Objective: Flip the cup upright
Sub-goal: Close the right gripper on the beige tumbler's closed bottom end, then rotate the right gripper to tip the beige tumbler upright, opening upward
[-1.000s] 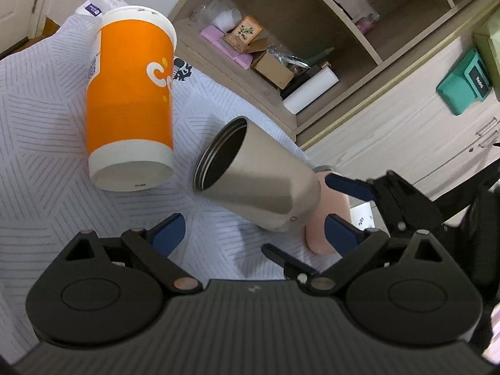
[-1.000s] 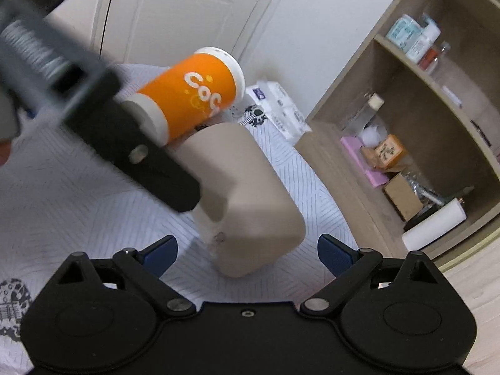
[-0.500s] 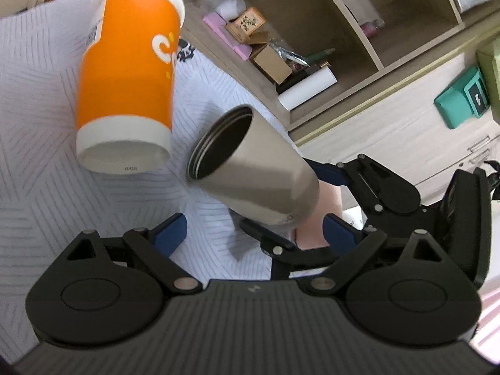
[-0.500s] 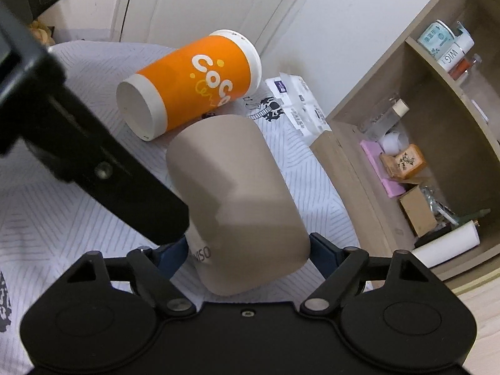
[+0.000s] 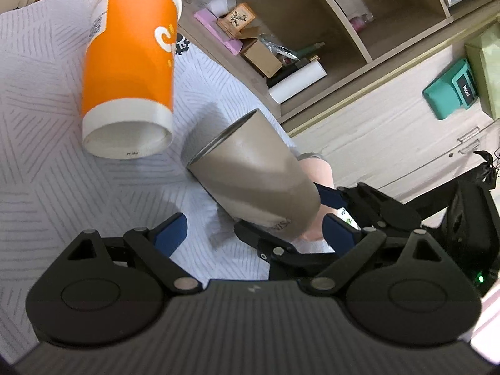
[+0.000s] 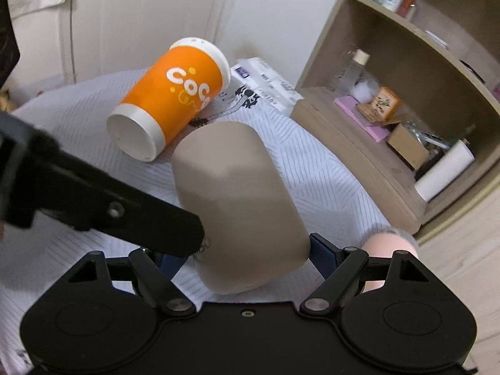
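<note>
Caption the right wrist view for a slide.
Right claw grips the tilted beige tumbler near its base, orange cup lying behind.

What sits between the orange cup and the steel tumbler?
Nothing: only bare striped cloth separates the orange cup from the steel tumbler, clearest in the left wrist view. Both lie tilted, apart.

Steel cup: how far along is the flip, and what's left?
Done: the right gripper has its jaws shut on the base end of the steel cup, which looks lifted off the bedspread. In hand: the cup is tilted, mouth pointing up and away, not yet upright. Left: finish the turn, set it down, release. The left gripper is open. The orange cup lies on its side.
</note>
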`<state>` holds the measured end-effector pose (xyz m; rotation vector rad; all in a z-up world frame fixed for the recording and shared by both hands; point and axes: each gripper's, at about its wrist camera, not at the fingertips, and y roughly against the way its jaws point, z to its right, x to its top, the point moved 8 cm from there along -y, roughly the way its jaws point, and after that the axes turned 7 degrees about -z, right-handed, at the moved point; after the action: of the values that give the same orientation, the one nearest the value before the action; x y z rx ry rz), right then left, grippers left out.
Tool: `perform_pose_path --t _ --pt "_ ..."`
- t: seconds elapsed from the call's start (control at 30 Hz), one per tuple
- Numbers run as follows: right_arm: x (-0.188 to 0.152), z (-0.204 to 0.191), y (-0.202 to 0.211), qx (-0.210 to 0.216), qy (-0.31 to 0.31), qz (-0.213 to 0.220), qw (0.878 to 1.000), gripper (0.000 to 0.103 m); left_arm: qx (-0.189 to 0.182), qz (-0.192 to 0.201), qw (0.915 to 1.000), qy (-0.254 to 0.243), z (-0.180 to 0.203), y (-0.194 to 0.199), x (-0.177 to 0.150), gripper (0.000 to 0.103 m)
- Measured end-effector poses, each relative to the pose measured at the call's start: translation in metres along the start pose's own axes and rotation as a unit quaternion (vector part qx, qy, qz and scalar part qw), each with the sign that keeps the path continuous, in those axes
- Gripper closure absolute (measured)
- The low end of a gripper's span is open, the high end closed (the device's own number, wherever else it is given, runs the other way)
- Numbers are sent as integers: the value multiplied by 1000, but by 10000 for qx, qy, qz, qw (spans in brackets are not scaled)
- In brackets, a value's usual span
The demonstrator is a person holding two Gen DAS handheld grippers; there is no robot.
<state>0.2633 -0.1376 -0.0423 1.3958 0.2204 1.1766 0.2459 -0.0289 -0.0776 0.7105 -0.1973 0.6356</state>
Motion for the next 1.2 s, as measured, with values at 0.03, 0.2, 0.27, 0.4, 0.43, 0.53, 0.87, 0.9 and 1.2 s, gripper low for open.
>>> perform_pose_path --t 0.03,0.2,0.27,0.4,0.43,0.53,0.87,0.9,1.2 --pt "-1 -2 2 -23 -89 21 10000 17 -15 3 10000 6 -1 2 -1 10" --pt "-10 -15 13 -142 -439 41 9989 17 -207 -93 9997 -1 -4 9 -6 13" --pt "-14 -20 20 -153 -562 63 9983 18 -210 -110 9997 -35 -5 15 -9 13" --pt "-20 -31 35 -275 -723 82 9970 18 -288 -217 9993 -31 -6 26 -17 13" --pt "-23 -34 38 -305 -734 63 9968 18 -326 -279 9991 -7 -6 28 -20 13" --pt "-31 -43 45 -384 -831 36 9958 18 -428 -475 9980 28 -6 29 -30 13" --pt "-60 -68 63 -362 -1327 -32 9905 18 -903 -732 9929 258 -6 40 -53 13" --pt "-63 -70 65 -327 -1365 -50 9901 18 -890 -760 9928 237 -6 40 -55 13" --pt "-82 -66 64 244 -2072 -193 9778 18 -851 -939 9919 48 0 35 -71 18"
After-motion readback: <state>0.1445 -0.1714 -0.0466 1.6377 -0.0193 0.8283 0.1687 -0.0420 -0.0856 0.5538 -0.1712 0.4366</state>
